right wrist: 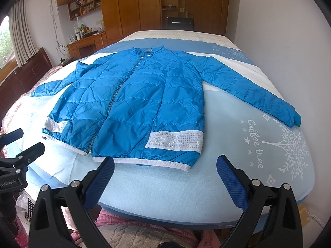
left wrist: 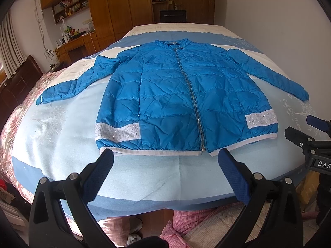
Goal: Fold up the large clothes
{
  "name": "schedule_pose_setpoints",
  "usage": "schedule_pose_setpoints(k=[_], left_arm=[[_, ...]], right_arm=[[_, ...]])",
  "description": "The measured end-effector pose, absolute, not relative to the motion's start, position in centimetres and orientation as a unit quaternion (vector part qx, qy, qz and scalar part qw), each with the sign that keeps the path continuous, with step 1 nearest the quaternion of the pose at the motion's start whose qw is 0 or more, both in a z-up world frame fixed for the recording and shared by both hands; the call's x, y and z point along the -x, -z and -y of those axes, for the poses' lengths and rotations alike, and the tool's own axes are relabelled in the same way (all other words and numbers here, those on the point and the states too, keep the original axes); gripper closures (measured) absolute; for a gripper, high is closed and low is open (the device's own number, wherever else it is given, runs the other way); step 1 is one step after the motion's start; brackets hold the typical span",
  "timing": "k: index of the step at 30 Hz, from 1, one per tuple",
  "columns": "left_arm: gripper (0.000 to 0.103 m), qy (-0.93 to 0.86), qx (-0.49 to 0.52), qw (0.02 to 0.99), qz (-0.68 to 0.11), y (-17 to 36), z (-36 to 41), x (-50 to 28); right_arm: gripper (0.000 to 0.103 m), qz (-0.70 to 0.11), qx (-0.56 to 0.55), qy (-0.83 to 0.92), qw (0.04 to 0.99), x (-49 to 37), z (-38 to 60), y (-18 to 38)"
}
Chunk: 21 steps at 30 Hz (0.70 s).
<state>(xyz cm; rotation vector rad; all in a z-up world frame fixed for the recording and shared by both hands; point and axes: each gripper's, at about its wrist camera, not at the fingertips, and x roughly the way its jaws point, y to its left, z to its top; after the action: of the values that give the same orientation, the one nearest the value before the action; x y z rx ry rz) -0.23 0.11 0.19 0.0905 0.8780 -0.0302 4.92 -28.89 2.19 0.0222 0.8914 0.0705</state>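
A blue quilted jacket (left wrist: 175,95) lies flat and zipped on the bed, front up, both sleeves spread outward, white ribbed hem toward me. It has white sparkly bands near the hem. My left gripper (left wrist: 165,159) hovers open just short of the hem, near the zipper's bottom end, holding nothing. In the right wrist view the same jacket (right wrist: 132,111) fills the middle, and my right gripper (right wrist: 165,165) stands open just before the hem's right part, empty. The right gripper (left wrist: 310,136) also shows at the left view's right edge; the left gripper (right wrist: 18,144) shows at the right view's left edge.
The bed carries a light blue and white blanket (right wrist: 258,144) with a tree print. A dark headboard (left wrist: 18,82) is on the left, wooden wardrobes and a desk (left wrist: 82,41) beyond. Pink checked fabric (left wrist: 186,223) and a slipper lie below the bed's near edge.
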Motion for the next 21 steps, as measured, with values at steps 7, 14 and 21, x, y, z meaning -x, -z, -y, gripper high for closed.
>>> schedule_pose_setpoints(k=[7,14,21], left_arm=[[0.003,0.015,-0.044,0.904,-0.425,-0.17,-0.20,0.16],[0.003,0.015,-0.046,0.904,-0.425,-0.31,0.01,0.23],[0.003,0.017,-0.053,0.903,-0.427,-0.45,0.66,-0.52]], right_arm=[[0.004,-0.431,-0.011,-0.034,0.902,-4.89,29.64,-2.07],[0.004,-0.431,-0.012,-0.035,0.902,-4.96,29.24,-2.14],[0.004,-0.432,-0.022,-0.041,0.900,-5.72,29.34,-1.73]])
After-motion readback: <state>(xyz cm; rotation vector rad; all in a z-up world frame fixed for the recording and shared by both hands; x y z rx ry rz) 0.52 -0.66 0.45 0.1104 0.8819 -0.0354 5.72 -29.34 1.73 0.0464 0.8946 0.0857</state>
